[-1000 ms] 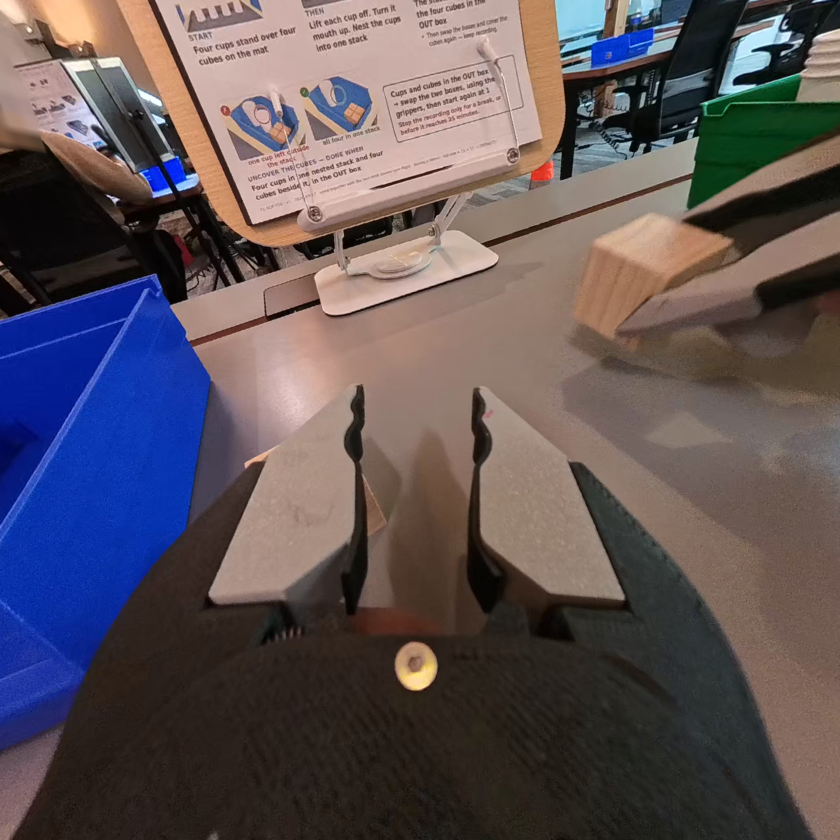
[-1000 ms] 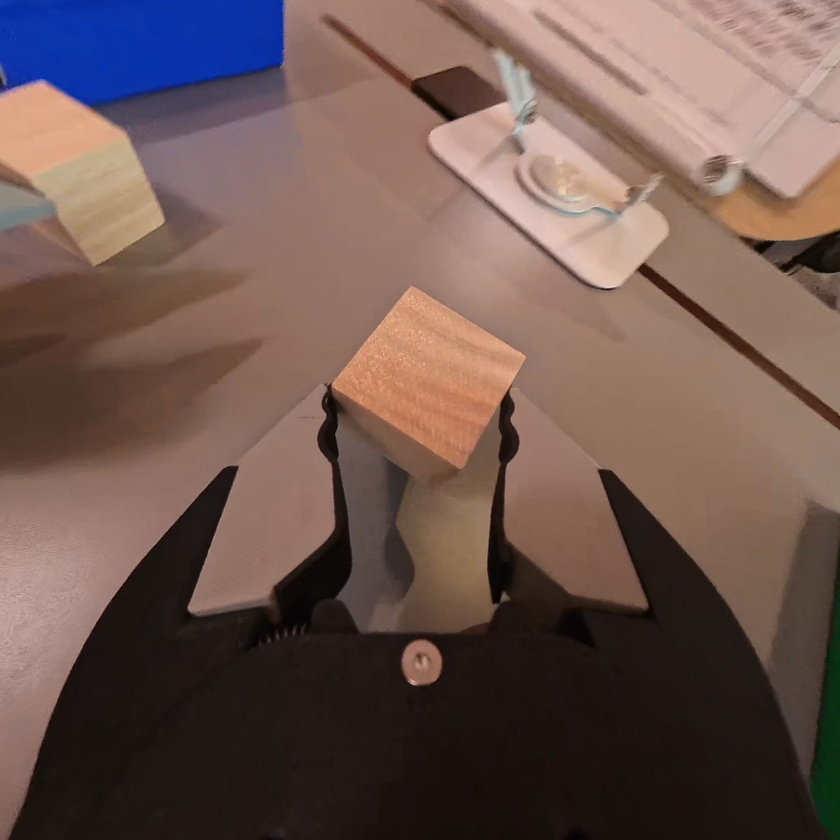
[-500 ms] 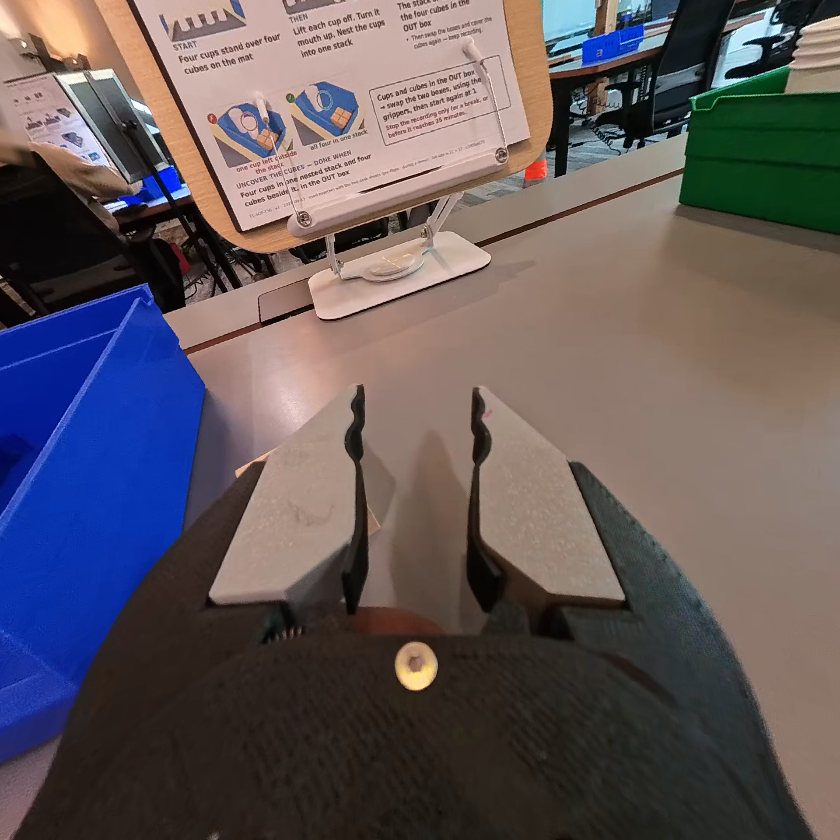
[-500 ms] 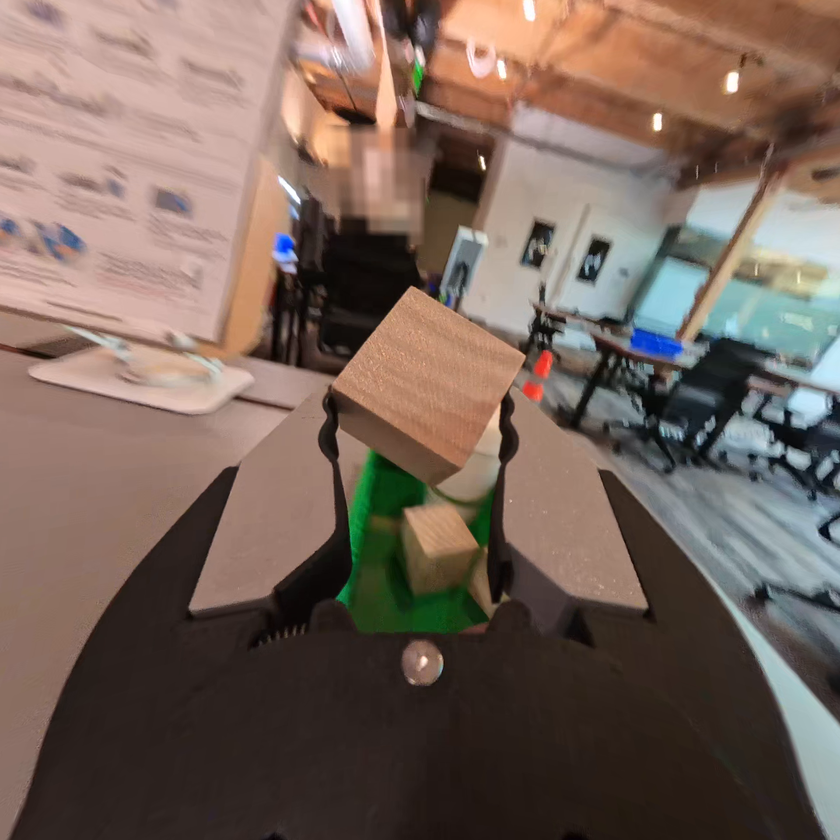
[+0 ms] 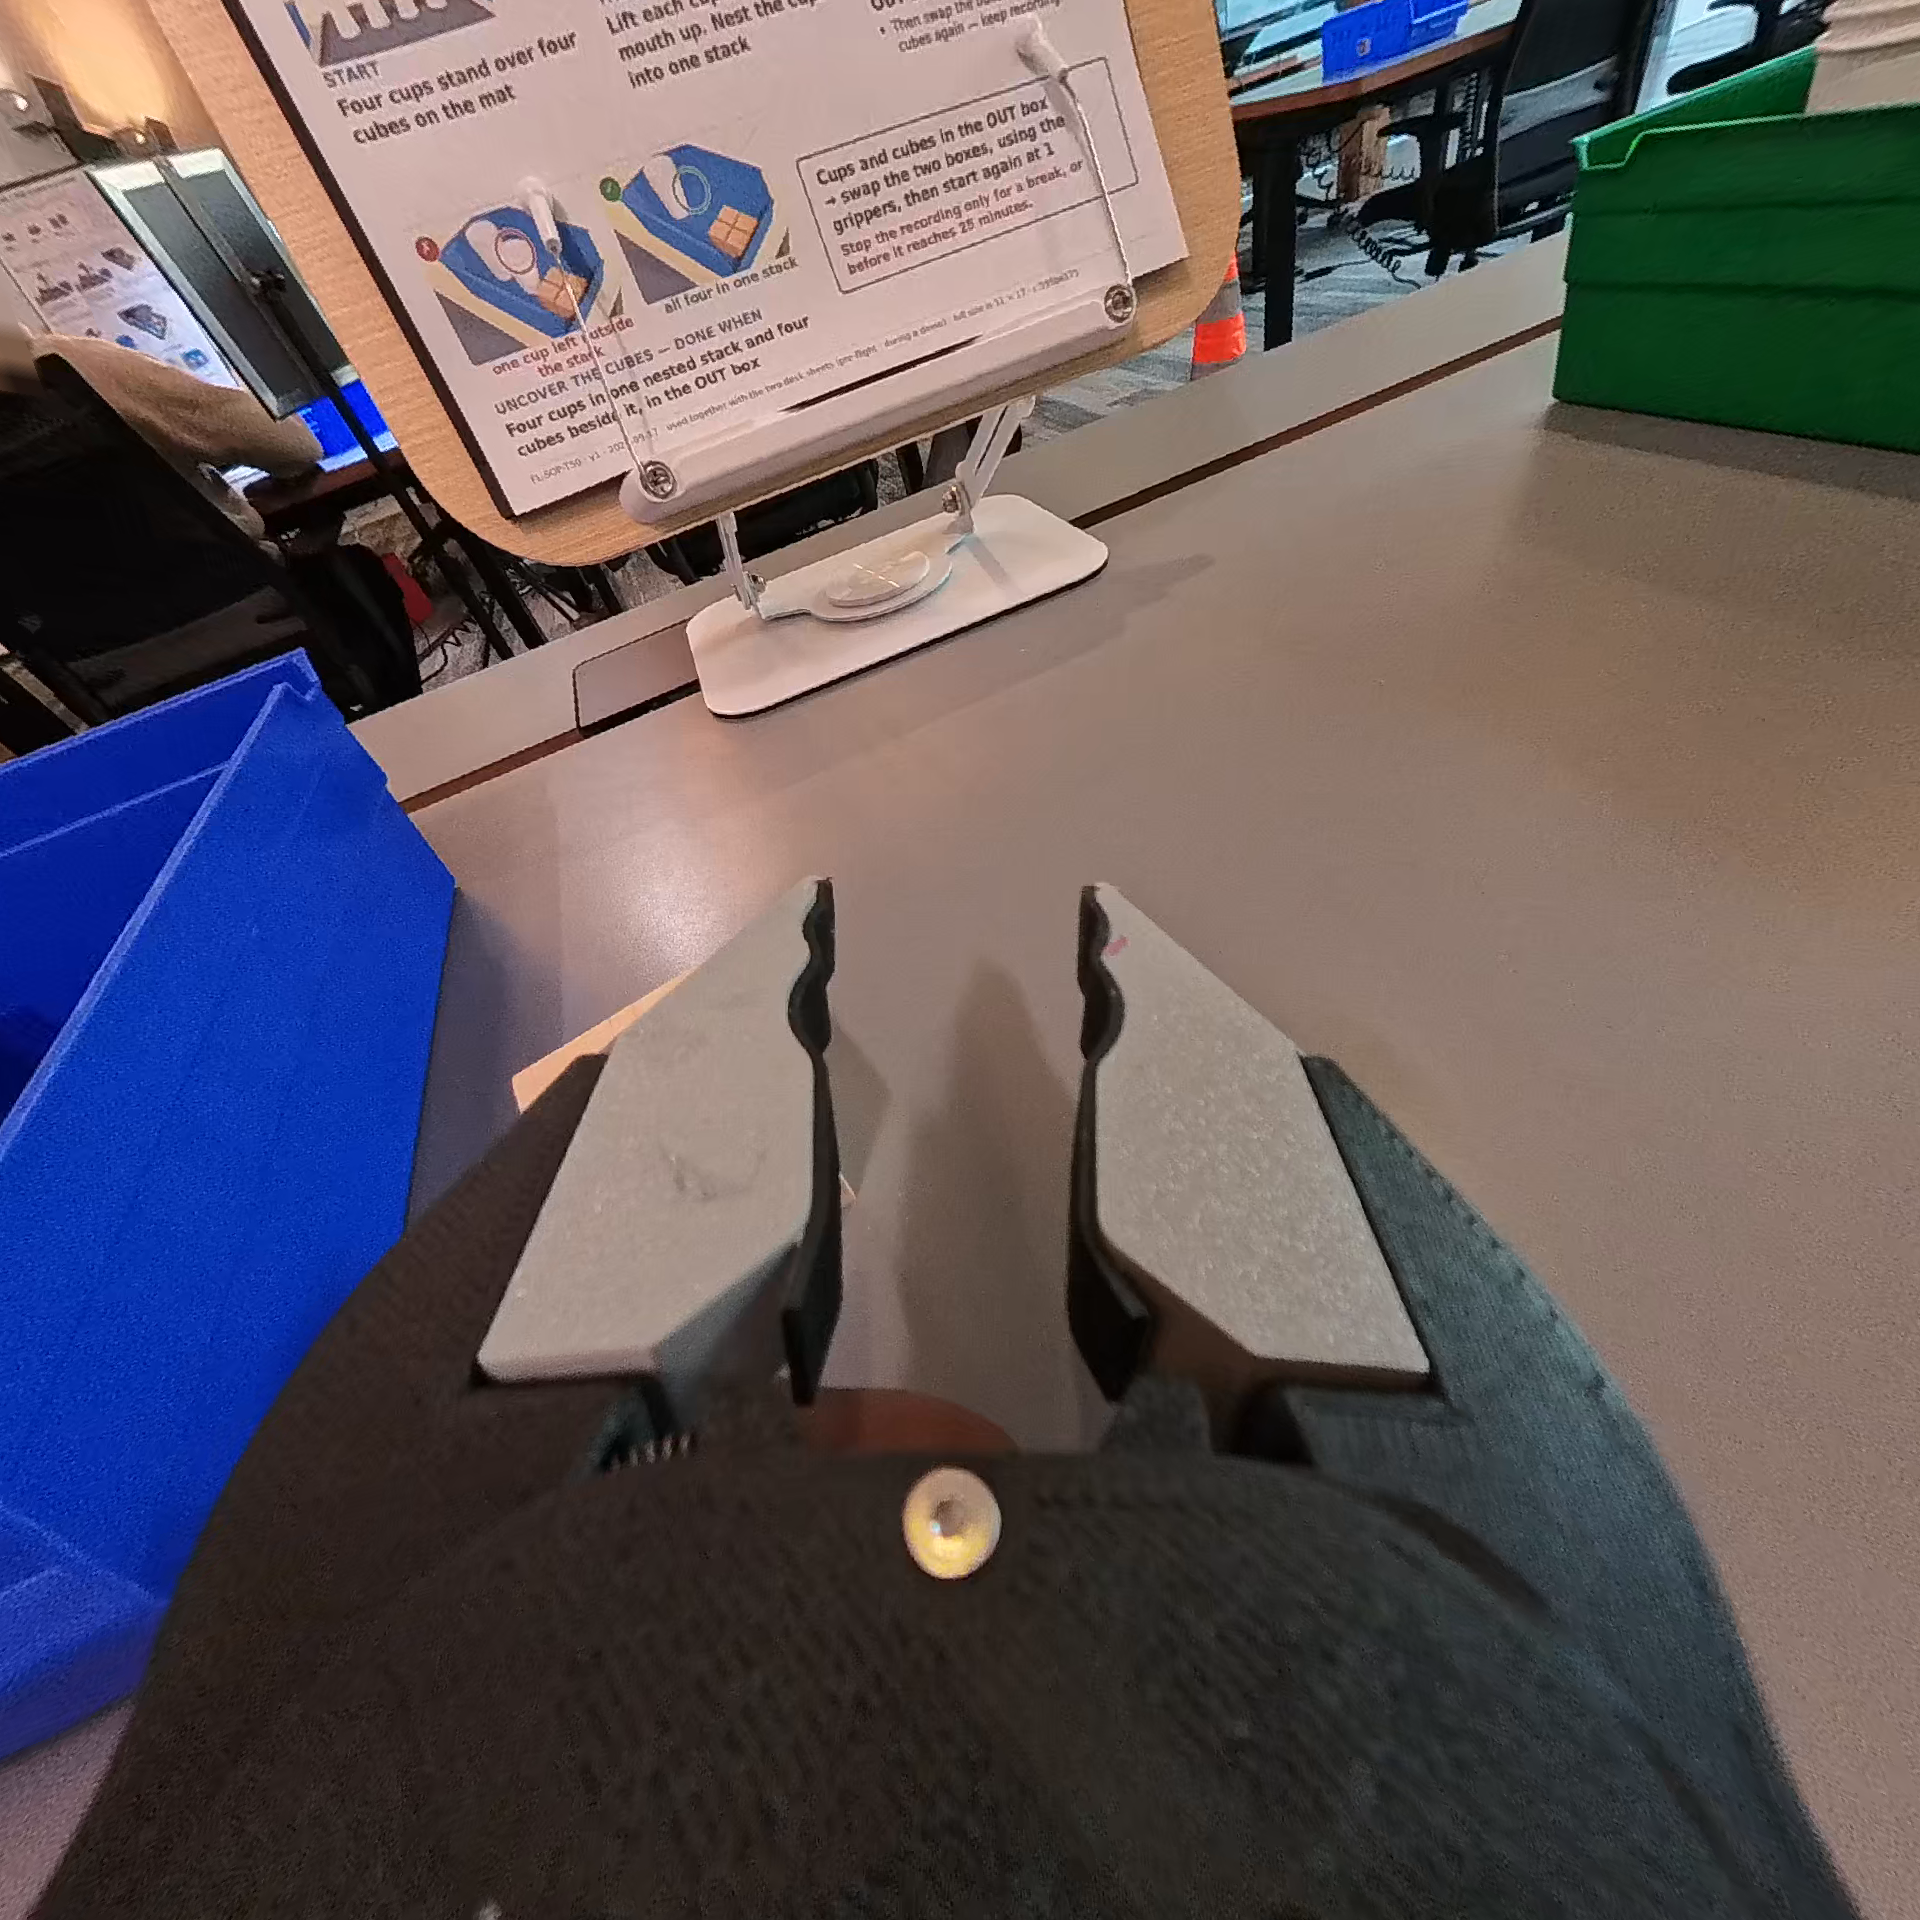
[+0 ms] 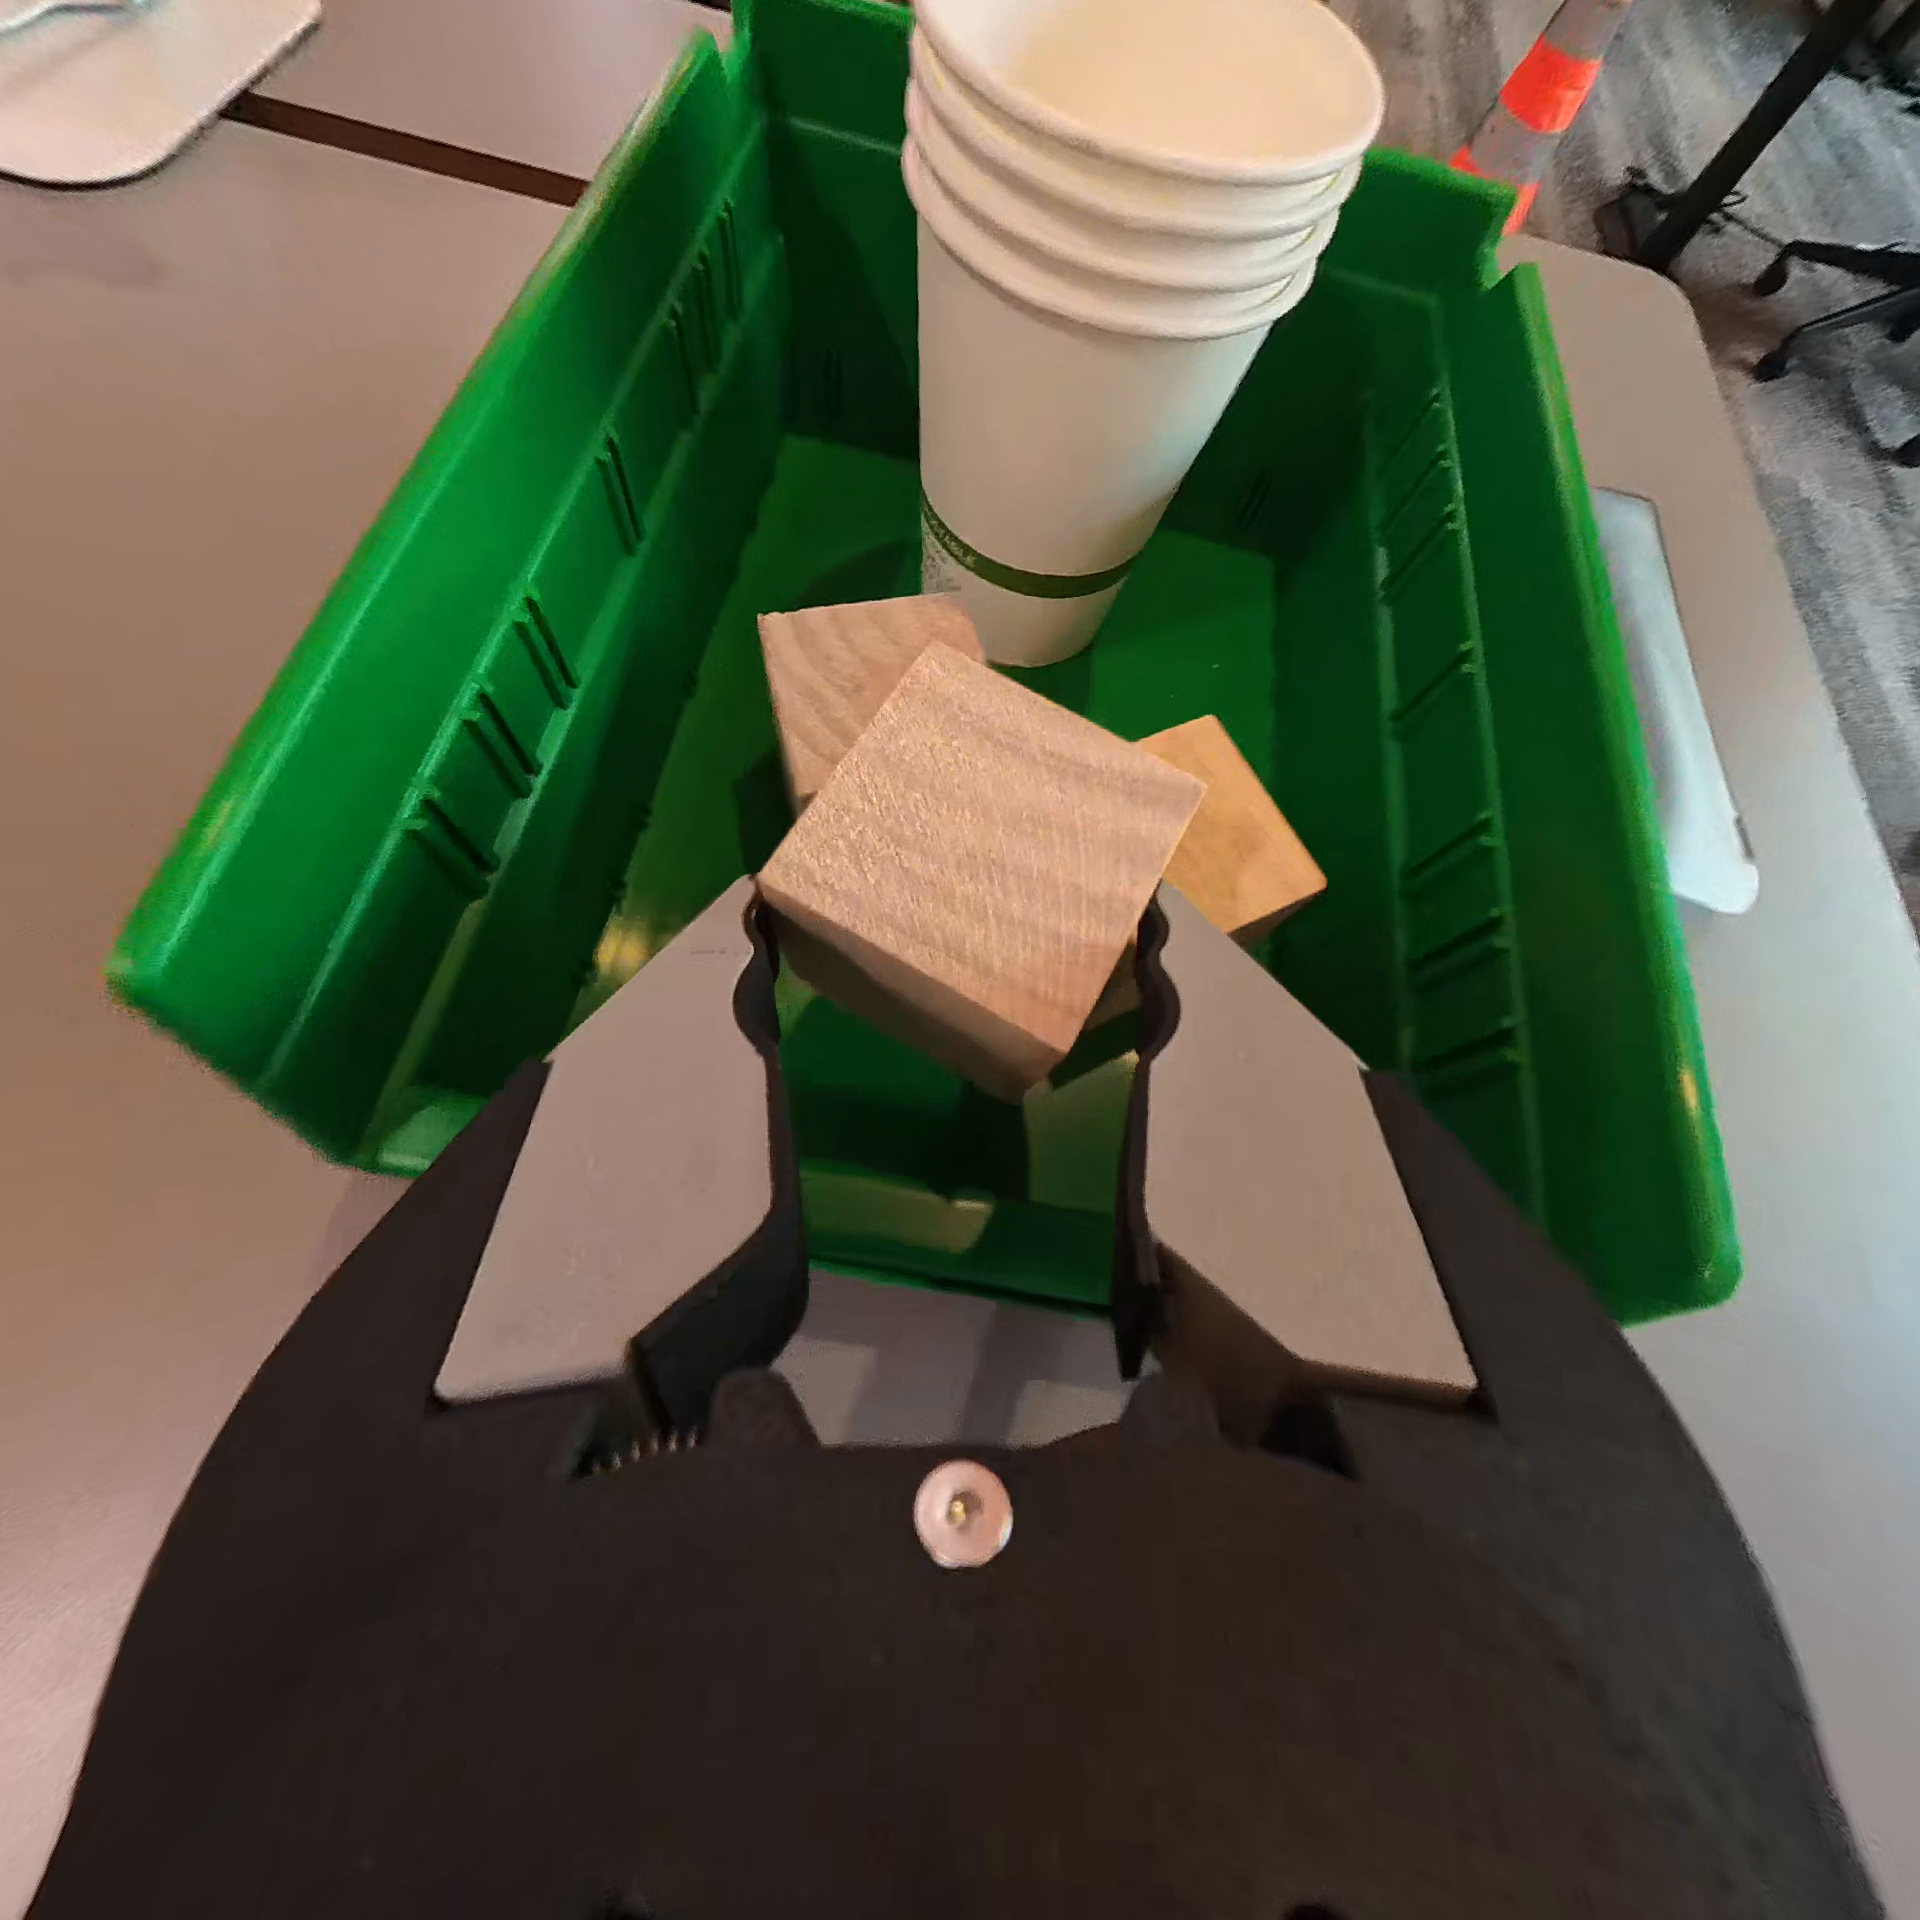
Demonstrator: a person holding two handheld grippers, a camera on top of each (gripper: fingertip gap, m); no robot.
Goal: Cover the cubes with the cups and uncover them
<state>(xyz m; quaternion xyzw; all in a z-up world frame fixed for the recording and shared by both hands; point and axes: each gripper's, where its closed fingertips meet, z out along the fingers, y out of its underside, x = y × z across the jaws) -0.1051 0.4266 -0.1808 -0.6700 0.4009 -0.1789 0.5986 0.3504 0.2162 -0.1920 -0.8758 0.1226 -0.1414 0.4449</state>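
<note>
The right hand-held gripper (image 6: 956,914) grips a pale wooden cube (image 6: 977,862) between its 2 fingertips, both pads pressed against opposite sides of it. The cube is tilted, 1 corner pointing down, and it hangs above the inside of a green plastic bin (image 6: 499,665) that stands on the grey surface (image 6: 208,436). On the floor of the bin lie 2 more wooden cubes: 1 (image 6: 831,675) just behind the gripped cube on the left, and 1 (image 6: 1236,842) on the right, darker in tone, partly hidden by the gripped cube. At the far end of the bin stands a nested stack of 4 white paper cups (image 6: 1101,312), mouths up, the bottom cup bearing a green band near its base.

The left hand-held gripper (image 5: 954,894) is held low over the grey surface (image 5: 1403,831) with its fingers apart and nothing between them. A pale wooden block (image 5: 582,1049) shows only as an edge beside and under its left finger, so its shape cannot be told fully. A blue plastic bin (image 5: 208,1039) stands close on the left. Far across the surface, a white stand (image 5: 894,613) carries a wooden board with a printed instruction sheet (image 5: 727,208). The green bin (image 5: 1745,281) sits at the far right.
</note>
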